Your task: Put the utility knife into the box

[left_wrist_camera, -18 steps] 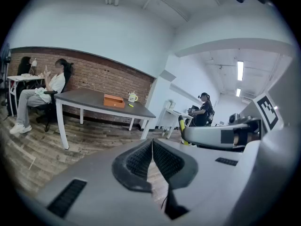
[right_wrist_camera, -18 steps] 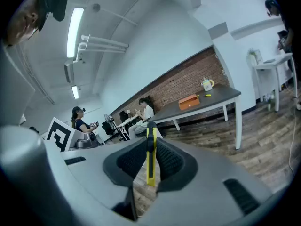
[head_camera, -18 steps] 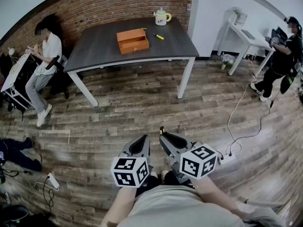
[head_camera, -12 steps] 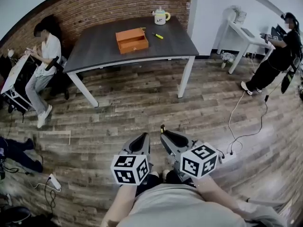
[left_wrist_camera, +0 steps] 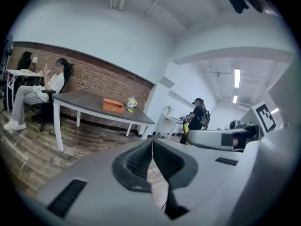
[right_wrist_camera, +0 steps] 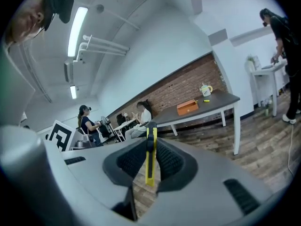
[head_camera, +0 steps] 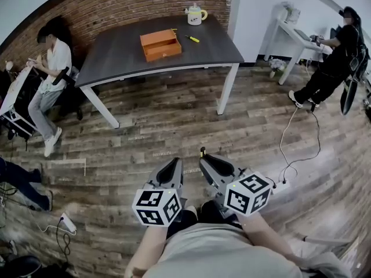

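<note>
The orange box (head_camera: 160, 44) lies open on the dark table (head_camera: 116, 51) far ahead; it also shows small in the left gripper view (left_wrist_camera: 113, 105) and the right gripper view (right_wrist_camera: 187, 107). My right gripper (head_camera: 204, 158) is held close to my body, shut on a yellow utility knife (right_wrist_camera: 150, 154) that stands upright between its pads, its tip poking out above the jaws (head_camera: 202, 152). Beside it, my left gripper (head_camera: 174, 162) is shut with nothing between its pads (left_wrist_camera: 136, 161). Both hang over the wooden floor, well short of the table.
A small yellow object (head_camera: 192, 38) and a mug-like pot (head_camera: 196, 15) sit on the table near the box. A person sits at the left (head_camera: 49, 68); another stands at a white desk (head_camera: 295, 33) on the right. Cables and power strips (head_camera: 278, 187) lie on the floor.
The table and box have shifted slightly up in the head view. The standing person on the right has stepped left. Both grippers keep their hold and place.
</note>
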### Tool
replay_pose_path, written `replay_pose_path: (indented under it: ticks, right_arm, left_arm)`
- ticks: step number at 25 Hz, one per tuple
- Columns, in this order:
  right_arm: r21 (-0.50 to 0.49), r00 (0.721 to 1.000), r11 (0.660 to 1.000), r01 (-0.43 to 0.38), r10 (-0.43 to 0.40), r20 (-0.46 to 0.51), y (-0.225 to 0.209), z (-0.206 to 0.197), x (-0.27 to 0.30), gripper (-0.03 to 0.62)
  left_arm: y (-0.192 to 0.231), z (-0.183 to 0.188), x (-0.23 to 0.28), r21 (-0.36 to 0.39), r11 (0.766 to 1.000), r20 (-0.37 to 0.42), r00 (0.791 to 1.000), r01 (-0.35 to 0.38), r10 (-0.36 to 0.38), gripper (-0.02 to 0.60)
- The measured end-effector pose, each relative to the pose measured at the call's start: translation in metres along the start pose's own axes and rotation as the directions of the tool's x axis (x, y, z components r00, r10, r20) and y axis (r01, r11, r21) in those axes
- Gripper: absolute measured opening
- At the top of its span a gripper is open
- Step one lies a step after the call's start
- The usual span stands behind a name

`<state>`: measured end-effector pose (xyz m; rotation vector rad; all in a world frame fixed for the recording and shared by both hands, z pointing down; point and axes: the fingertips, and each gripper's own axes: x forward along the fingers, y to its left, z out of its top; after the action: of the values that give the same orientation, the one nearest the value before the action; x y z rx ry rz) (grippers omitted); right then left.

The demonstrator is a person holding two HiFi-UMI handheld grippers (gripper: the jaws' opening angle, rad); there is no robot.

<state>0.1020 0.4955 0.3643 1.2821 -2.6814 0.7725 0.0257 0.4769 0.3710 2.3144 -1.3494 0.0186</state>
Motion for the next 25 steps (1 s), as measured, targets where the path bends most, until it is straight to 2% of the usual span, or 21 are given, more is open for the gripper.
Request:
replay_pose_path:
  ticks: [5, 13, 20, 25]
  right_arm:
    - [0.018, 0.999, 0.999, 0.037, -0.037, -0.001, -0.003, -0.008, -0.003, 0.072]
    - [0.041, 1.000, 0.999, -0.009, 0.009, 0.008, -0.010, -0.008, 0.016, 0.071]
    - [0.017, 0.999, 0.999, -0.043, 0.043, -0.026, -0.034, 0.003, 0.062, 0.071]
    - [0.008, 0.996, 0.997, -0.081, 0.082, -0.027, -0.056, 0.034, 0.111, 0.071]
  left_arm:
    - [0.005, -0.013, -0.006, -0.010, 1.000, -0.040, 0.999, 0.018, -0.018, 0.025]
    - [0.022, -0.021, 0.004, -0.039, 0.999, -0.071, 0.997, -0.009, 0.006, 0.025]
    - [0.056, -0.009, 0.032, -0.055, 0.997, -0.060, 0.997, -0.060, 0.057, 0.025]
    - [0.086, 0.020, 0.074, -0.034, 0.995, -0.052, 0.995, -0.090, 0.088, 0.025]
